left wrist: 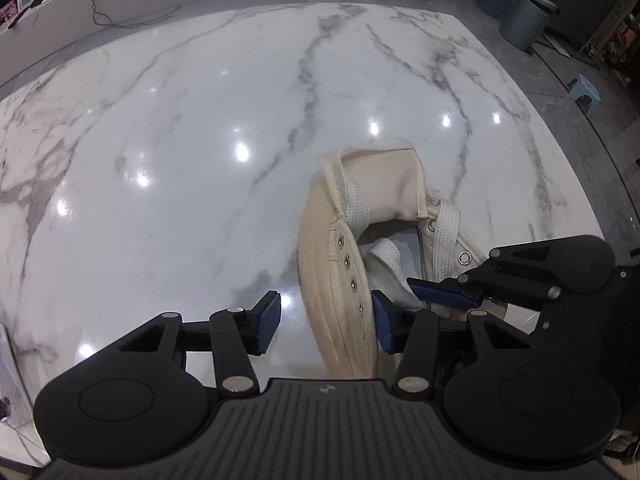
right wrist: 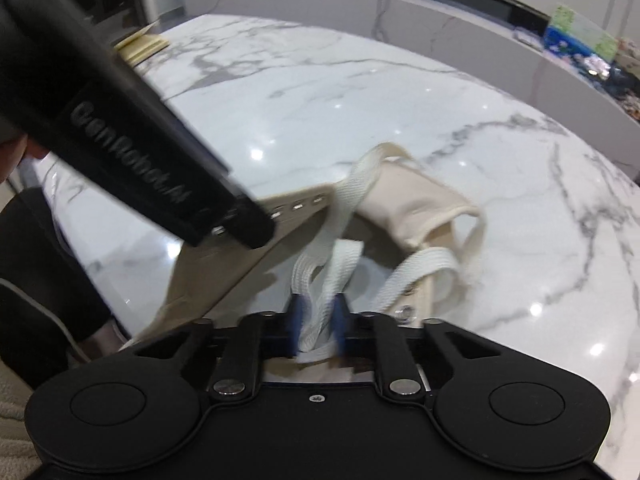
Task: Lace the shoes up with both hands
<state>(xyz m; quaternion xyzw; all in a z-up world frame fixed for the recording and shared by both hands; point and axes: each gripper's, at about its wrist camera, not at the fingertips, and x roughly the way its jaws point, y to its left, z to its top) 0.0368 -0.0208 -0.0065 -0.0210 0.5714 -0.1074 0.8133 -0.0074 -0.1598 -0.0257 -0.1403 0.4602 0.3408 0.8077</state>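
Item: cream canvas shoe (left wrist: 340, 280), lying on white marble table (left wrist: 180, 140), tongue (left wrist: 384, 184) folded outward, eyelet rows exposed. White flat lace (right wrist: 320, 280) threaded thru top eyelets, loose ends bunched over the opening. L gripper (left wrist: 326, 318): jaws wide, straddling the near eyelet flap, one blue pad inside shoe, other outside; contact w/ flap unclear. R gripper (right wrist: 318, 320): jaws narrow, pinching the lace strands between blue pads, just above shoe opening.

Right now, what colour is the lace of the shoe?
White, a flat woven lace on the cream shoe; the left wrist view shows it best.
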